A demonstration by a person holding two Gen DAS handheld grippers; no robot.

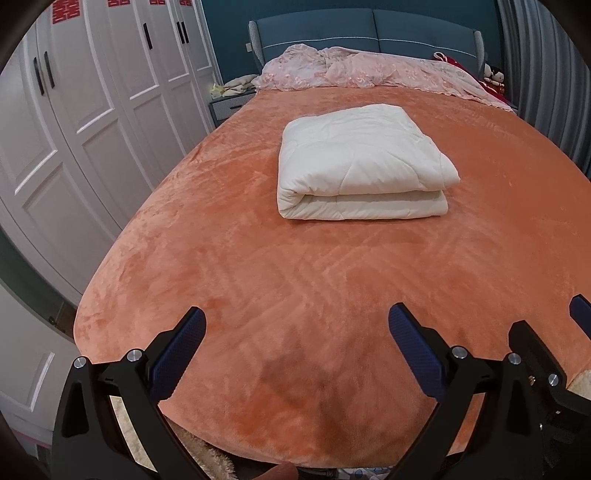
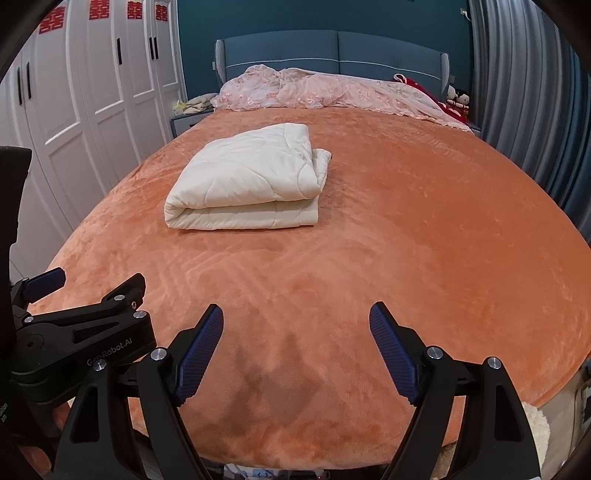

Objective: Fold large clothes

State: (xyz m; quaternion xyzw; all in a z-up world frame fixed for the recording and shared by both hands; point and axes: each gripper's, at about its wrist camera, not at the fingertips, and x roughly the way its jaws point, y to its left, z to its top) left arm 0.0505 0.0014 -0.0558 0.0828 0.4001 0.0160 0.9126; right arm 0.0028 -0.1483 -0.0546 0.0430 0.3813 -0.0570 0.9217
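A white quilted blanket (image 1: pixel 358 162) lies folded into a thick rectangle on the orange plush bed cover (image 1: pixel 295 273), toward the far middle of the bed. It also shows in the right wrist view (image 2: pixel 247 181). My left gripper (image 1: pixel 295 325) is open and empty above the near end of the bed, well short of the blanket. My right gripper (image 2: pixel 295 321) is open and empty too, beside the left one. The left gripper also shows at the left edge of the right wrist view (image 2: pixel 96 288).
A crumpled pink lace cover (image 1: pixel 369 70) lies across the head of the bed below the blue headboard (image 1: pixel 369 33). White wardrobe doors (image 1: pixel 85 110) stand along the left. Grey curtains (image 1: pixel 546 74) hang on the right. A nightstand (image 1: pixel 229 103) stands at the far left.
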